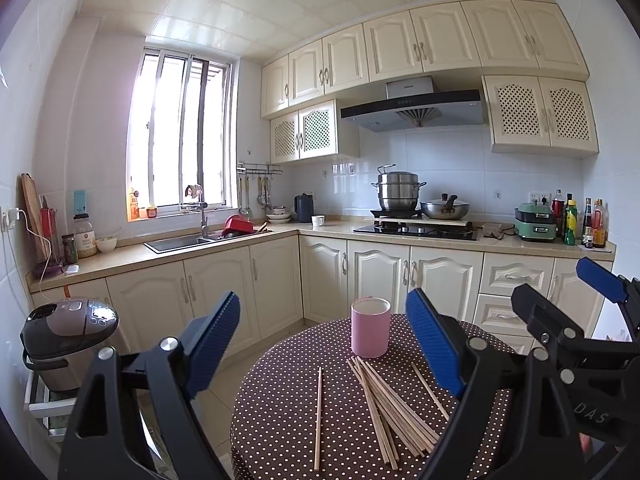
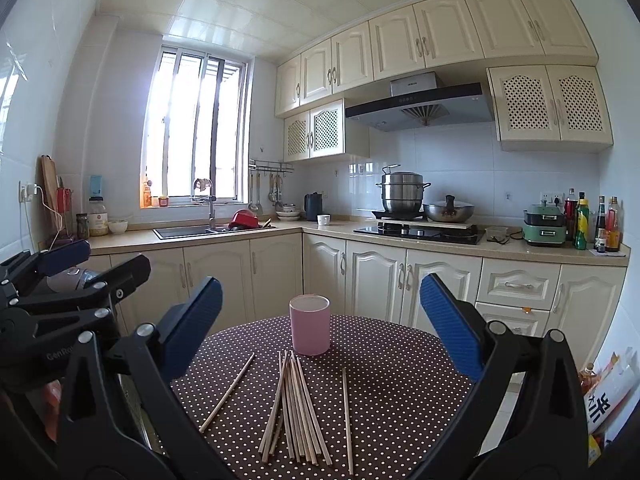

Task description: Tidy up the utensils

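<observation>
Left gripper (image 1: 324,344): jaws wide apart, empty; above the table (image 1: 280,400)
Right gripper (image 2: 320,328): jaws wide apart, empty; beside the left
Chopsticks (image 2: 294,408): bundle flat on the table; two strays flank it
Cup (image 2: 310,325): pink, upright; just behind the bundle

Both wrist cameras sit just above the near edge of the round dotted table (image 1: 280,400), looking level along their own open blue fingers toward the far kitchen counter (image 2: 400,236). The left view stands left, the right view right. They share the pink cup (image 2: 310,330), the chopsticks (image 1: 390,404) and the far cabinets.
</observation>
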### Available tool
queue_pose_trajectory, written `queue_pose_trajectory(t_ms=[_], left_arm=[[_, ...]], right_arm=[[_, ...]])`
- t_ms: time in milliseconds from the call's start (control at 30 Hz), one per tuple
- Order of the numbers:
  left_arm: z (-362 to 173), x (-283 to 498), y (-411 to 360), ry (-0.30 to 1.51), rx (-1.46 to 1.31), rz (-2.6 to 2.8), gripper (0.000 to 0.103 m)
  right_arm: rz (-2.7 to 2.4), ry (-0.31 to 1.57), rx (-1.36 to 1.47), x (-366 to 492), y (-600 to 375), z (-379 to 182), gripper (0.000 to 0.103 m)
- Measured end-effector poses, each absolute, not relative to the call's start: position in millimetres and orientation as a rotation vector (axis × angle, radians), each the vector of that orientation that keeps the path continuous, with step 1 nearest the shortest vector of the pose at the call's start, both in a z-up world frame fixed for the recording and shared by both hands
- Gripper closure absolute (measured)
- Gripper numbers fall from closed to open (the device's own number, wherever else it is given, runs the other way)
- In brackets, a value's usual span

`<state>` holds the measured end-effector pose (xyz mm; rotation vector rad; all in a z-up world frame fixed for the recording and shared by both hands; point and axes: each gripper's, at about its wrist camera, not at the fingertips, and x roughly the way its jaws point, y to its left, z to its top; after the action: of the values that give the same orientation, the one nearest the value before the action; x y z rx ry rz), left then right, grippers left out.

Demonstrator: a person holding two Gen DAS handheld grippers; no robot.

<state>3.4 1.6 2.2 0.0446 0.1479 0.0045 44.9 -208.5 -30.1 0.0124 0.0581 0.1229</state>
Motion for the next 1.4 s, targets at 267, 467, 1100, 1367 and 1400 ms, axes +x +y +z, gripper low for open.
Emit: queue_pose_trajectory(t_ms=[267,467,1100,1367,1400], left_arm=[[-2.7,6.8,1.4,0.155,0.048,0.004,0.019],[-7.8,11.9,1.8,0.166,0.051,0.003,0.019],[-20.6,35.8,4.2,0.21,0.061,0.001,0.019],[-28.4,54.7,4.0,0.246,0.061,0.0,0.019],[-30.7,57.4,3.7,0.251,0.064,0.002,0.019]], right_arm=[[0.123,0.07,0.019,48.5,-209.4,-29.1,0.006],[0.121,0.081,0.021,51.8,-209.2,-31.2,0.006],[0.119,0.131,0.033,74.7,-211.6,-39.0,0.006],[0.119,0.158,0.03,88.3,-211.7,-46.0,0.006],[0.117,0.163,0.026,90.9,-211.2,-47.4,0.006]])
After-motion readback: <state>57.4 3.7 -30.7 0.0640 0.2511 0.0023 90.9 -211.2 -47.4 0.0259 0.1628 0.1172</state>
